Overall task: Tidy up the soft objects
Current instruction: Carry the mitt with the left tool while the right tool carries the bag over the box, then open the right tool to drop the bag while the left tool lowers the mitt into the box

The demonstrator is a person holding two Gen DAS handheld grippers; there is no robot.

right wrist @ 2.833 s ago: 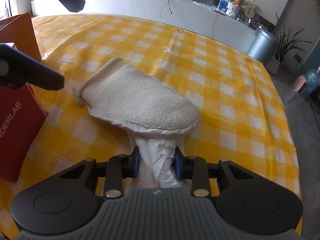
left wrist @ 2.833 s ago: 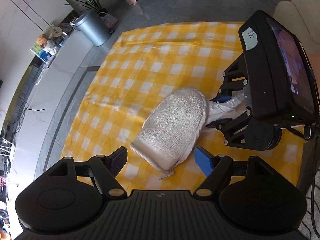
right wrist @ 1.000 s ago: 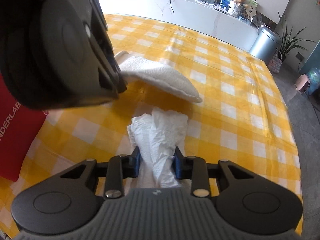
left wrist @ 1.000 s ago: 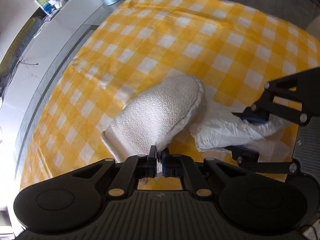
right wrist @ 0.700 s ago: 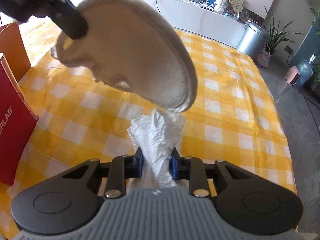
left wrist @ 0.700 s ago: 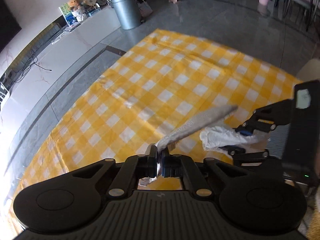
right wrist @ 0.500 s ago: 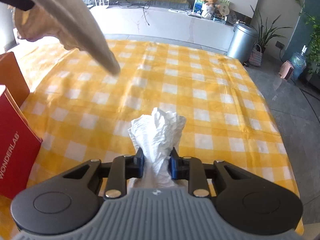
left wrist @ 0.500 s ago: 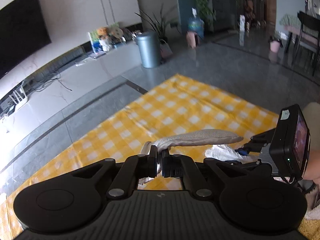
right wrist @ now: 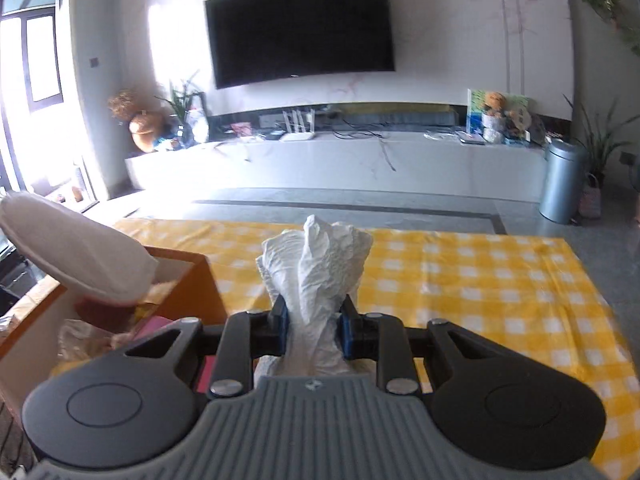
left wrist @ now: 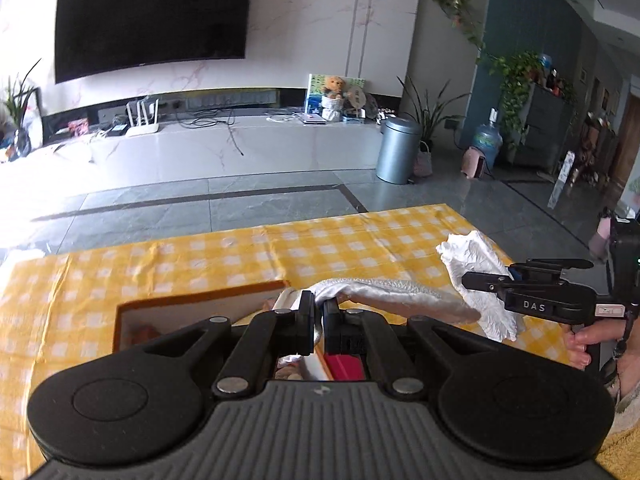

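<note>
**Both tongs loaded and lifted; mitt over the box**

My left gripper [left wrist: 318,322] is clenched on the cuff edge of the white terry mitt [left wrist: 396,298]. In the left wrist view the mitt's long axis runs out from the pads to the right, nearly level, its rounded tip ending close by the right gripper [left wrist: 486,280]. The mitt hangs in the air above the open orange box [left wrist: 200,300], clear of the yellow checked cloth [left wrist: 160,264]. In the right wrist view I see the same mitt at far left, its broad face tilted, its lower edge over the box mouth.

My right gripper is clenched on the crumpled white plastic bag [right wrist: 316,276]. The bag stands up out of the blue pads [right wrist: 347,338], long axis pointing away from me and upward, its peak at the far cloth edge. A hand [left wrist: 580,344] grips the right tool's handle.

Against the earlier frames: the mitt lay flat on the cloth with the bag tucked under its tip; now both are off the surface and separate. The right jaws have just been closing, with the bag between them. Both views have swung up from the cloth to the television [right wrist: 300,24] and the grey bin [left wrist: 398,150].
</note>
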